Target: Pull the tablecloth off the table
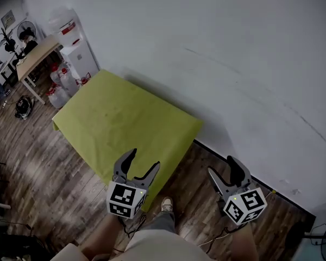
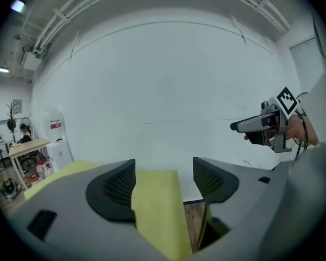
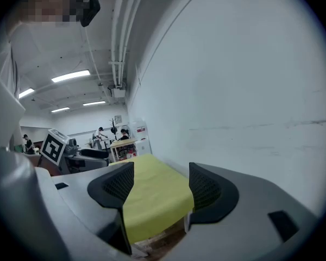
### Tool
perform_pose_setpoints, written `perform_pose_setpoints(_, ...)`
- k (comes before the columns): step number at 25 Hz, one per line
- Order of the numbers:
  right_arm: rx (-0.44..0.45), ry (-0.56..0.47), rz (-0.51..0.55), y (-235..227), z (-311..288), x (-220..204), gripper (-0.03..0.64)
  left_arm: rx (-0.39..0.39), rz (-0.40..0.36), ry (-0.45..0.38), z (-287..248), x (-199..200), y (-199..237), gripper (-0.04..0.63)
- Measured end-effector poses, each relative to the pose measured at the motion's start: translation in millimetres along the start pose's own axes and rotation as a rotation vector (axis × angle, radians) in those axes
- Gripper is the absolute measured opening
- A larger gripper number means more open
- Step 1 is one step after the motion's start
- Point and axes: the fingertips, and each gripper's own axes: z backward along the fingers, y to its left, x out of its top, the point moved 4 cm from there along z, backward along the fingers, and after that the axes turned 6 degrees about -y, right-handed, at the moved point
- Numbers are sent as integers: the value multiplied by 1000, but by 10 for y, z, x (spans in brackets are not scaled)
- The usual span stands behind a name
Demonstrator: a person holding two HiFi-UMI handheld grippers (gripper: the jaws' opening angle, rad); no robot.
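Note:
A yellow-green tablecloth (image 1: 125,126) covers a table against the white wall and hangs over its edges. My left gripper (image 1: 143,164) is open above the cloth's near corner, clear of it. My right gripper (image 1: 223,167) is open too, over the wooden floor to the right of the table. In the left gripper view the tablecloth (image 2: 157,211) lies ahead past the empty jaws of that gripper (image 2: 163,181), and the right gripper (image 2: 244,128) shows at the right. In the right gripper view the tablecloth (image 3: 152,194) lies beyond the empty jaws of that gripper (image 3: 160,184).
A white wall (image 1: 217,48) runs behind the table. A water dispenser (image 1: 76,45), water jugs (image 1: 60,86) and a wooden desk (image 1: 35,58) stand at the far left. The wooden floor (image 1: 38,173) surrounds the table. My shoe (image 1: 167,204) is near the table's corner.

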Motion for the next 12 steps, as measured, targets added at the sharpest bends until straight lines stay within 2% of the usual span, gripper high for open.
perform_pose_setpoints(6, 39, 72, 15, -300, -1046, -101, 328, 0, 2, 95, -723, -244, 531, 328)
perform_pose_setpoints(9, 35, 127, 4, -479, -1467, -318, 334, -2, 12, 132, -987, -404, 716, 328)
perform_pose_setpoints(12, 31, 190, 8, -614, -1841, -579, 344, -21, 8, 209, -1216, -649, 815, 334)
